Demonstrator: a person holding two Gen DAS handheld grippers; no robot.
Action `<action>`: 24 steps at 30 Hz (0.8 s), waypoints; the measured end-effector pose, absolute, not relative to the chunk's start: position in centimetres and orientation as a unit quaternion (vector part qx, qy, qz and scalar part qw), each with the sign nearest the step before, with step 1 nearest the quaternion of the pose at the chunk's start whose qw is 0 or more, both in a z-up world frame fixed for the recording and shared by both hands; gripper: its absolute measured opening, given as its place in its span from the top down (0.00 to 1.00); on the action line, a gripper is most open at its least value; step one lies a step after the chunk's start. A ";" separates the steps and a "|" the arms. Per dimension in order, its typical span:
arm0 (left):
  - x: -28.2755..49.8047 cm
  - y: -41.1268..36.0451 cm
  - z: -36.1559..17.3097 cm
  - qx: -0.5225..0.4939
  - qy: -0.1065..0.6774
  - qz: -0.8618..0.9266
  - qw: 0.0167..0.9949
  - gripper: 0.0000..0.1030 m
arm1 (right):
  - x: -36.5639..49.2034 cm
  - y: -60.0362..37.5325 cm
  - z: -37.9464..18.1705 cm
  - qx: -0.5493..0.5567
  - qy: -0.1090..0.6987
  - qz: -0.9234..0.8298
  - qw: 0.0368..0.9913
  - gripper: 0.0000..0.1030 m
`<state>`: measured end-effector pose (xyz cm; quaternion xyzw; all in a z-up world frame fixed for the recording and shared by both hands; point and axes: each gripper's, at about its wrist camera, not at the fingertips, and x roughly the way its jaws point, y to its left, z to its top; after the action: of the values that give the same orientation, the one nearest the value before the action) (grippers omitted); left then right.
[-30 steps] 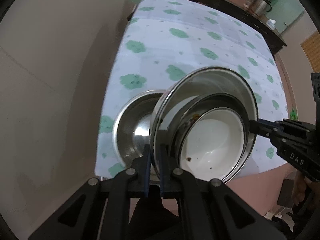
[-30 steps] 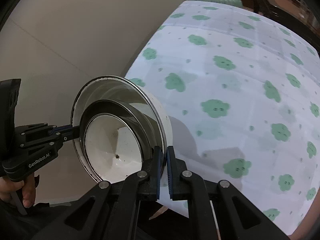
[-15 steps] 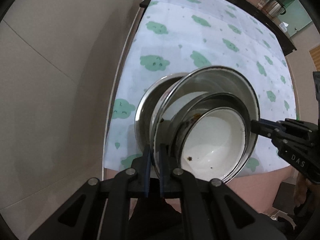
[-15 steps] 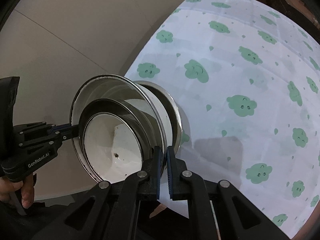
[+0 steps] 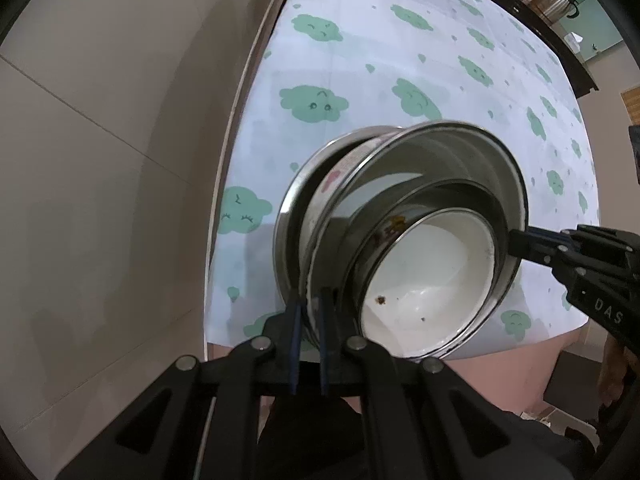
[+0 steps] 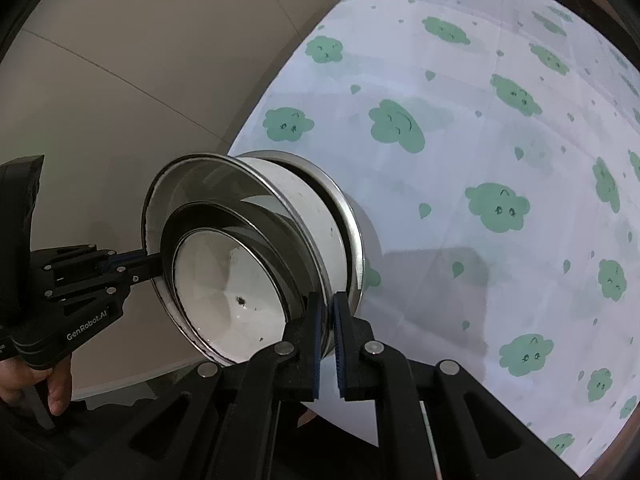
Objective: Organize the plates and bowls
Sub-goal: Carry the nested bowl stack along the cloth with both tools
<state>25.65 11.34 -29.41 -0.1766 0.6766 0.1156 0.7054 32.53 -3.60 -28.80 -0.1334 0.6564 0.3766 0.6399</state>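
A large white enamel bowl (image 5: 448, 152) with a metal rim hangs tilted between both grippers, with two smaller bowls nested in it; the innermost is white (image 5: 432, 280) with a few crumbs. My left gripper (image 5: 310, 300) is shut on the big bowl's near rim. My right gripper (image 5: 516, 240) is shut on the opposite rim. In the right wrist view my right gripper (image 6: 328, 300) pinches the rim of the large bowl (image 6: 304, 216), and the left gripper (image 6: 152, 258) holds the far side. Under the stack a steel bowl (image 5: 288, 216) (image 6: 352, 232) rests on the table, with the big bowl's base partly inside it.
The table wears a white cloth with green clouds (image 5: 400, 60) (image 6: 500, 140). Its edge (image 5: 224, 184) runs close to the left of the bowls, with beige floor tiles (image 5: 100, 160) beyond. A metal kettle (image 5: 556, 0) stands far back. A hand (image 6: 52, 384) grips the left tool.
Both grippers have come down and across with the stack. The steel bowl, earlier showing to the left of the stack, now sits under it, with the big bowl partly in it.
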 end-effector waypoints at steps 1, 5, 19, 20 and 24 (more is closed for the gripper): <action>25.7 11.4 -29.5 -0.176 0.677 0.116 0.705 0.98 | 32.6 -3.5 -28.9 -0.134 0.658 0.376 0.639 0.93; 25.9 11.8 -29.8 -0.183 0.683 0.112 0.698 0.98 | 32.8 -3.3 -29.3 -0.135 0.665 0.377 0.630 0.93; 26.8 12.8 -29.1 -0.192 0.643 0.127 0.731 0.93 | 34.4 -3.0 -26.5 -0.126 0.580 0.383 0.708 0.90; 27.0 13.0 -29.4 -0.193 0.639 0.127 0.733 0.93 | 34.5 -2.7 -26.5 -0.119 0.576 0.386 0.710 0.90; 27.4 13.7 -30.5 -0.210 0.642 0.129 0.726 0.93 | 34.7 -1.6 -26.8 -0.113 0.563 0.393 0.718 0.90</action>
<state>27.42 13.75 -30.52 -0.2100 0.6424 0.1286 0.7257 34.72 -1.64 -26.76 -0.1130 0.5631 0.3935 0.7179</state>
